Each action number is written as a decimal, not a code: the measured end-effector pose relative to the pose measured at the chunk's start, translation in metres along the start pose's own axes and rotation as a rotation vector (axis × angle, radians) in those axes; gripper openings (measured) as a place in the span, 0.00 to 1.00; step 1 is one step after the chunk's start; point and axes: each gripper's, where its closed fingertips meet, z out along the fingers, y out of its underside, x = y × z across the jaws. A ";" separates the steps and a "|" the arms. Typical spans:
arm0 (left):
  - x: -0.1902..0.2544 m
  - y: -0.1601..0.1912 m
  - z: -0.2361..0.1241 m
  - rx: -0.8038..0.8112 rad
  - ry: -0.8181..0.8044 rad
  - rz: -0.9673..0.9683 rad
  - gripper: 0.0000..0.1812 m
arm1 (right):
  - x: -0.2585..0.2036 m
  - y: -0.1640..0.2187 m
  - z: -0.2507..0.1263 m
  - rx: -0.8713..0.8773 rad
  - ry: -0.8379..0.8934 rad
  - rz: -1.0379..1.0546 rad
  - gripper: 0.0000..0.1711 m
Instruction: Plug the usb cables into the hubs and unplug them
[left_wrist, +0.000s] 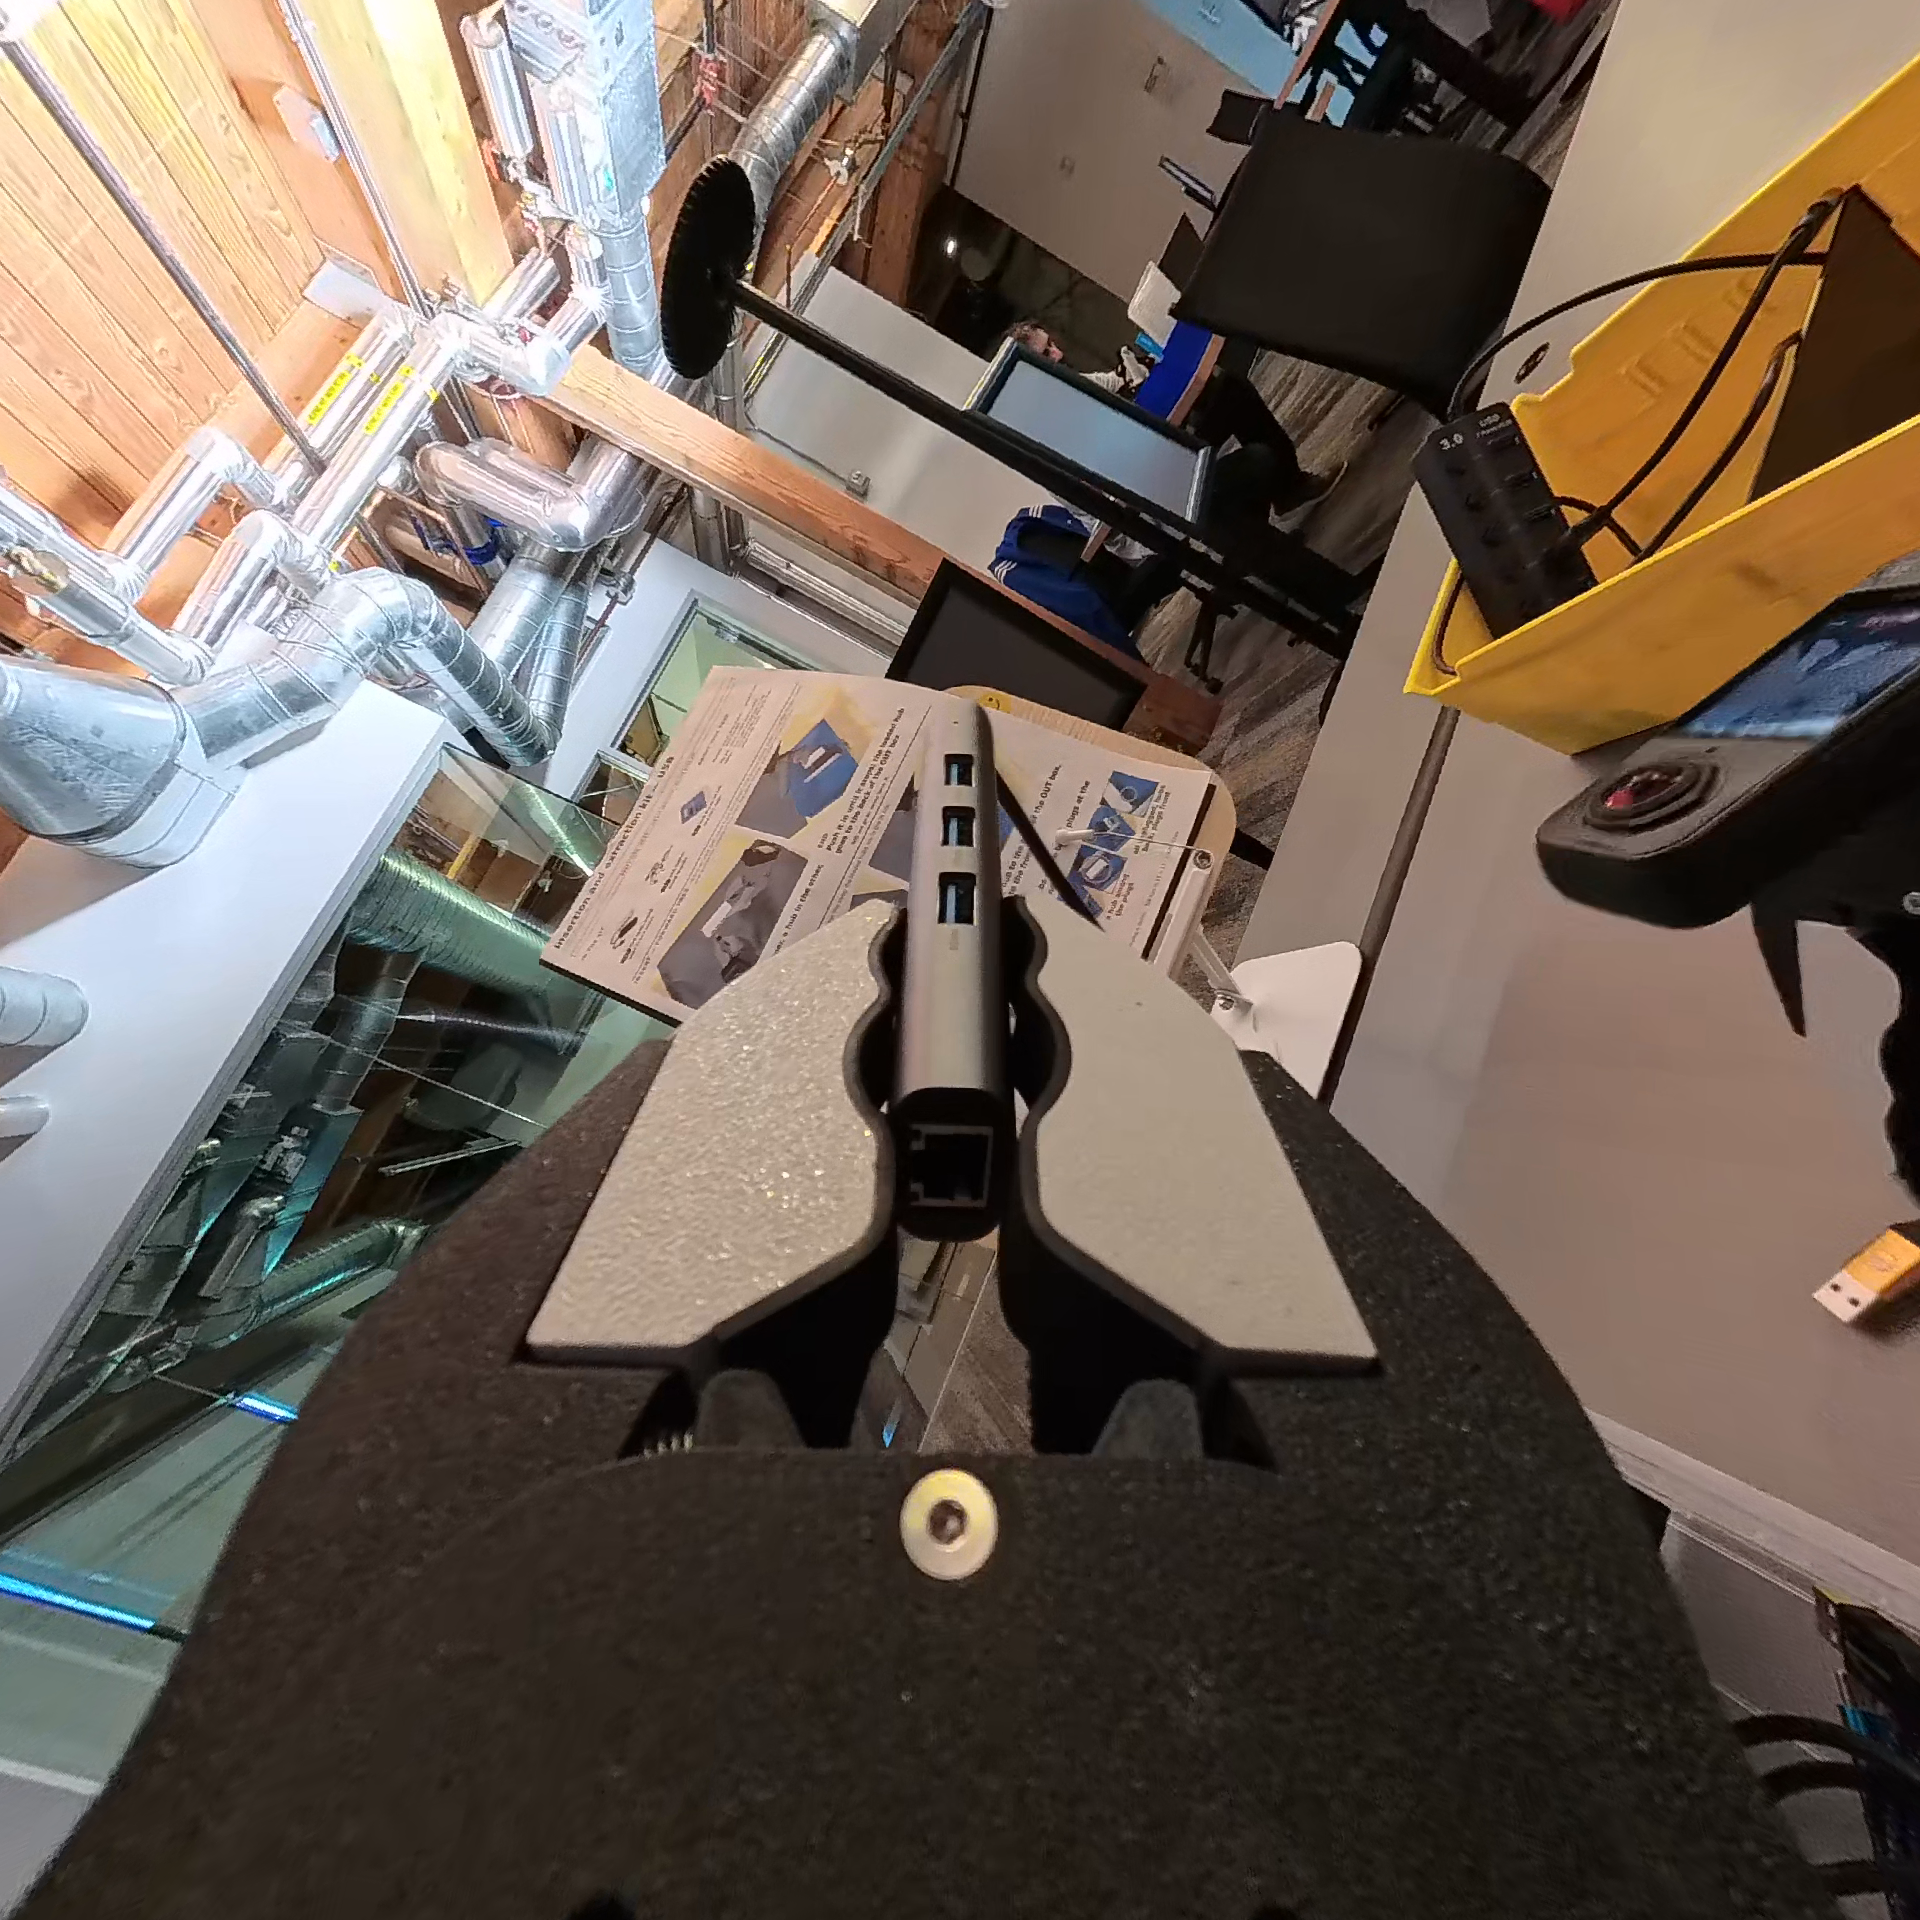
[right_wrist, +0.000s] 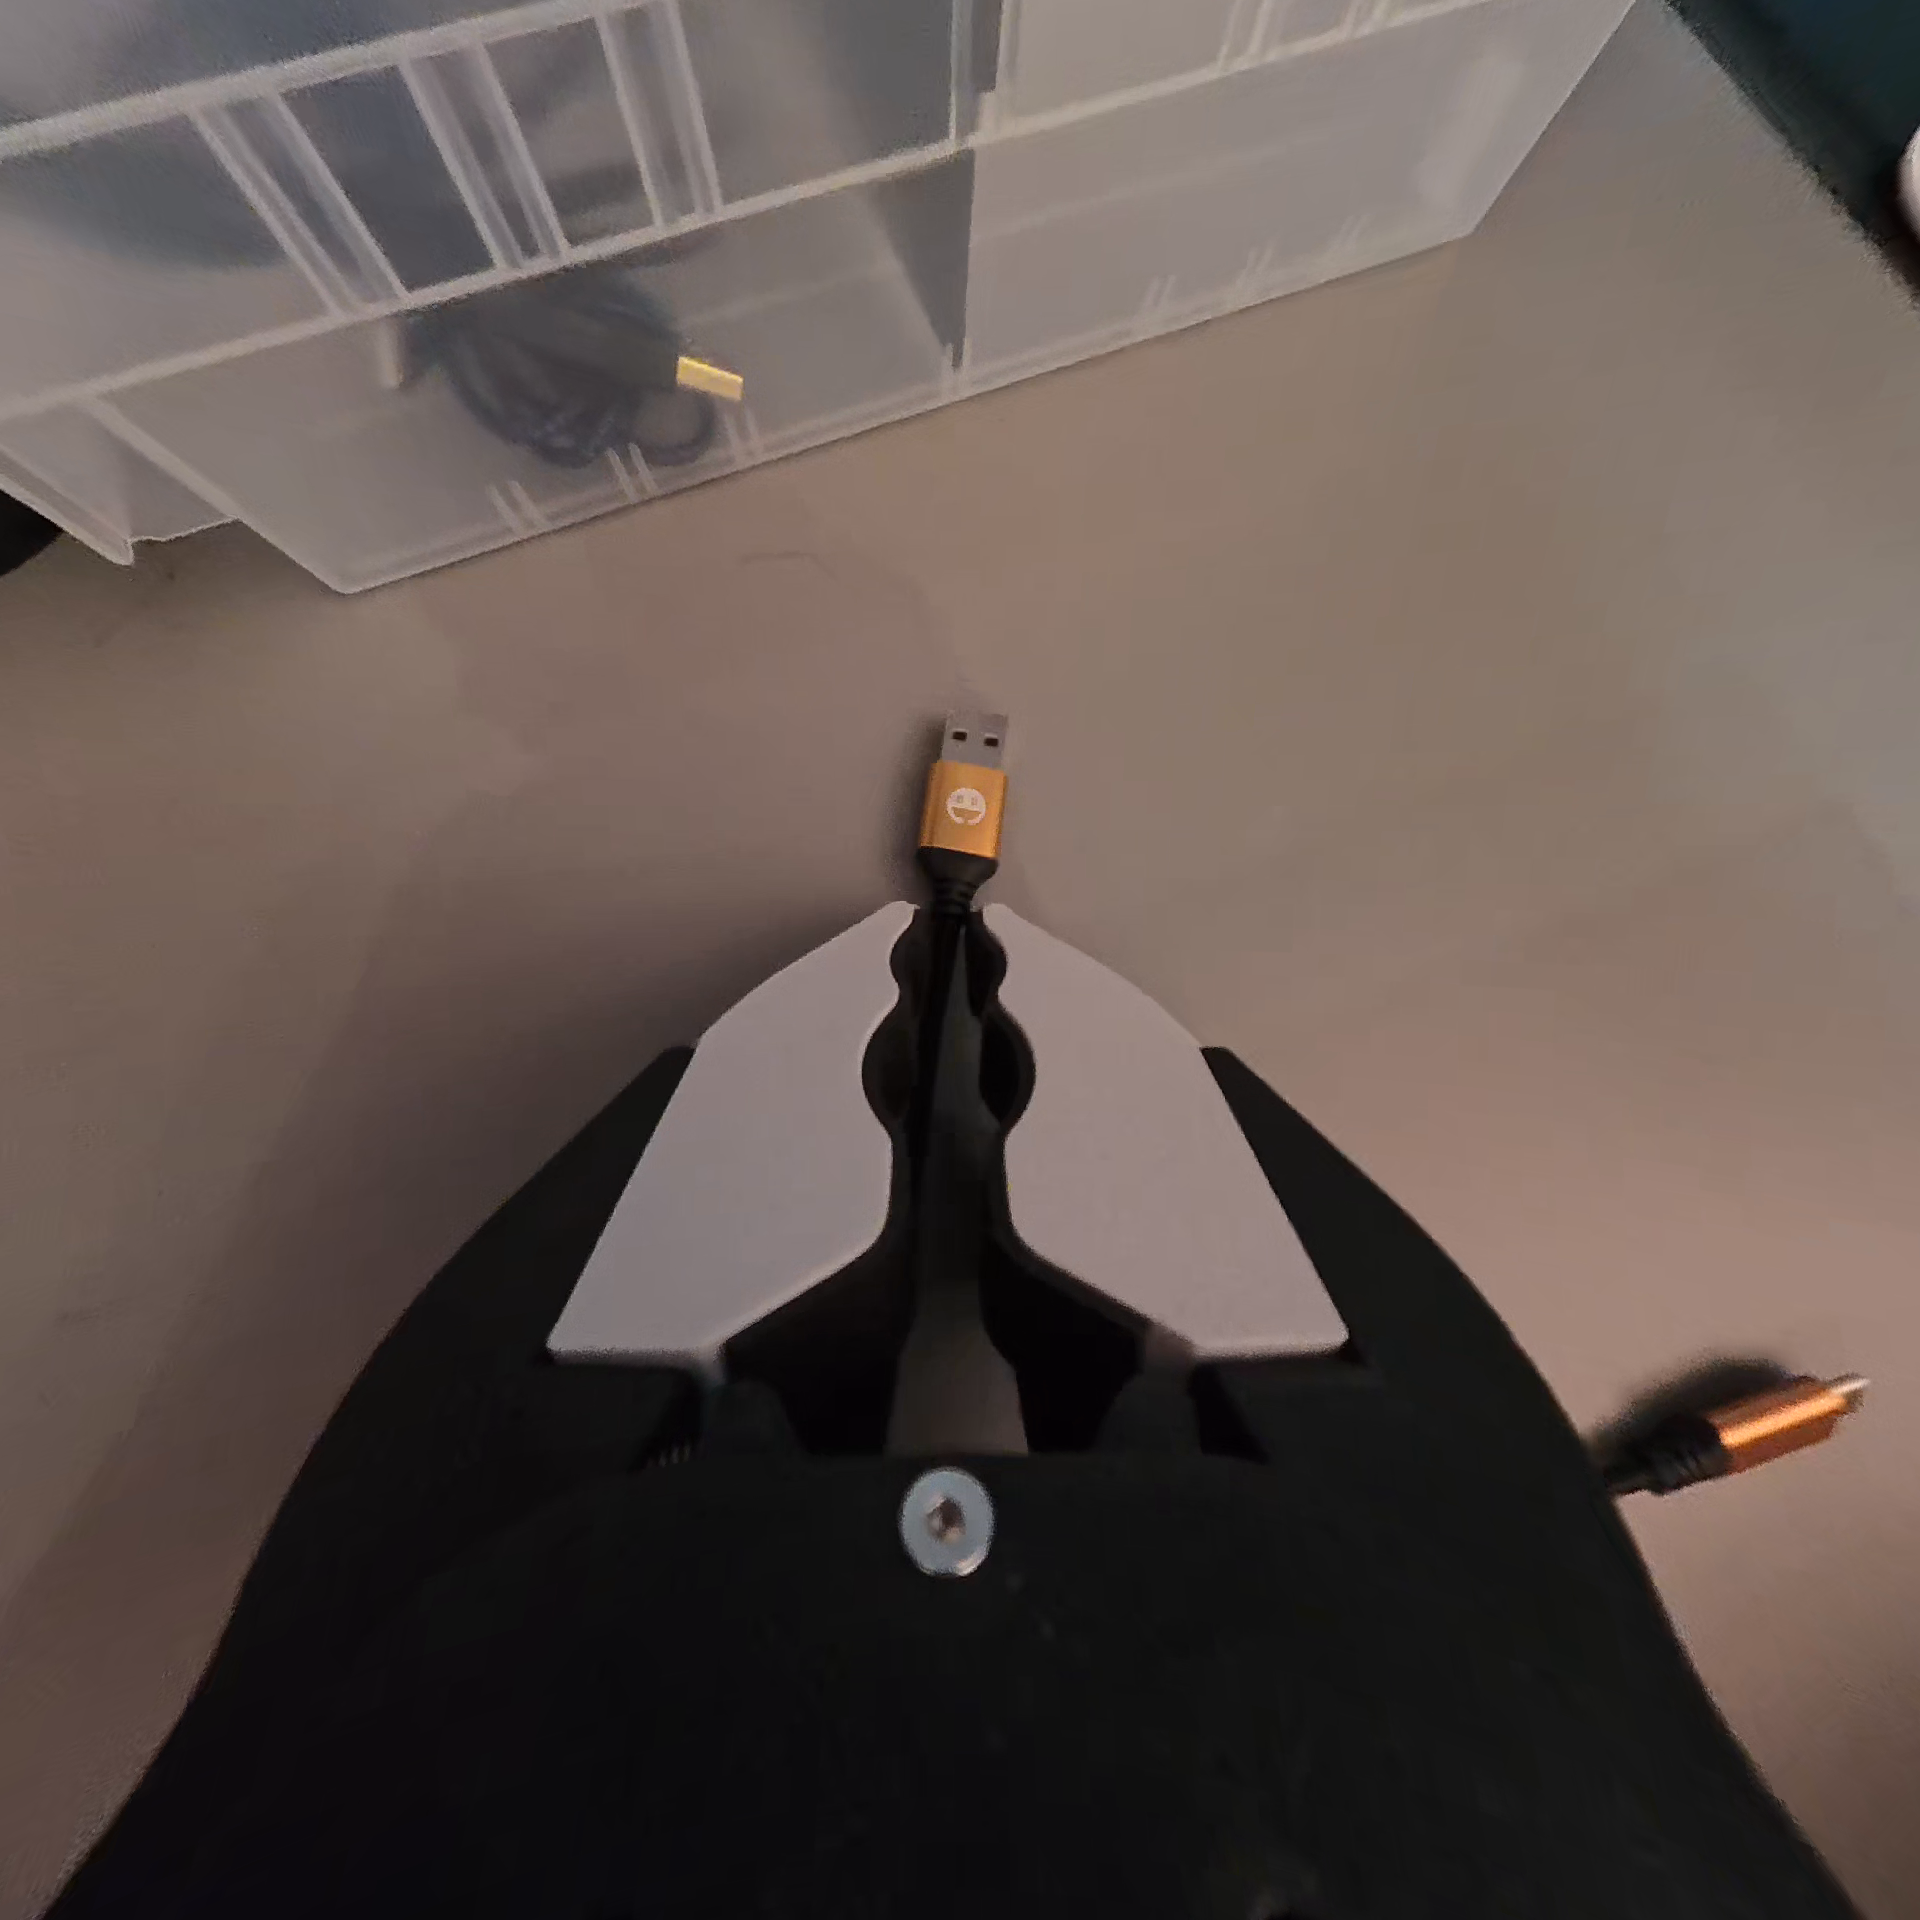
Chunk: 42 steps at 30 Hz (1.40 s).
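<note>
Plugging has not begun for this pair, as far as the views show. Left gripper (left_wrist: 951, 920) has its fingers clamped on a slim dark hub (left_wrist: 951, 997), lifted off the counter (left_wrist: 1621, 1091) and tipped up toward the ceiling pipes; its three blue ports look empty. Right gripper (right_wrist: 951, 909) has its fingers closed on a black usb cable (right_wrist: 940, 1049) just behind its orange plug (right_wrist: 961, 805), which juts forward above the counter, near a clear plastic bin (right_wrist: 1195, 312) that holds another coiled cable (right_wrist: 561, 379). Beyond the hub, a yellow bin (left_wrist: 1662, 634) holds a second black hub (left_wrist: 1501, 520). Still ahead, I judge: aligning plug with port, pushing in, then pulling out.
</note>
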 end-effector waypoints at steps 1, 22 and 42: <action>-0.001 0.000 0.000 0.000 -0.004 -0.001 0.09 | 0.001 -0.006 -0.004 0.025 0.009 -0.021 0.04; 0.064 0.024 0.058 -0.200 0.063 0.183 0.09 | 0.014 -0.109 -0.223 0.189 0.112 -0.117 0.04; 0.131 0.018 0.085 -0.260 0.145 0.381 0.09 | 0.023 -0.068 -0.185 -0.049 0.126 -0.076 0.04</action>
